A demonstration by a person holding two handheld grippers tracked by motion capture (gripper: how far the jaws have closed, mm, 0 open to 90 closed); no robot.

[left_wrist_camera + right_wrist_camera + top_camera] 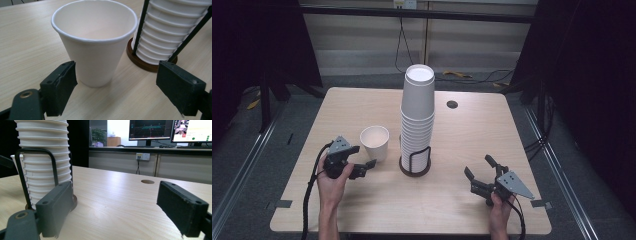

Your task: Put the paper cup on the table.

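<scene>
Left gripper (362, 159) sits low at the near-left of the desk (472, 135), fingers (58, 87) spread wide, holding nothing. Single paper cup (375, 142) stands upright, mouth up, just ahead of those fingers; in the left gripper view the cup (93, 42) sits between the two pads, slightly beyond them, no contact visible. Cup is left of the cup stack (417, 117) and just beside it, not touching.

Stack is inverted cups nested tall on a round brown base (414, 171) with black wire loops (420, 157) around the lower part, roughly desk centre.

Right gripper (481, 170) is at the near-right, well apart from the stack, fingers (53, 206) also wide and empty, pointing toward the stack (45, 160). Cable hole (452, 104) in the desk behind the stack.
</scene>
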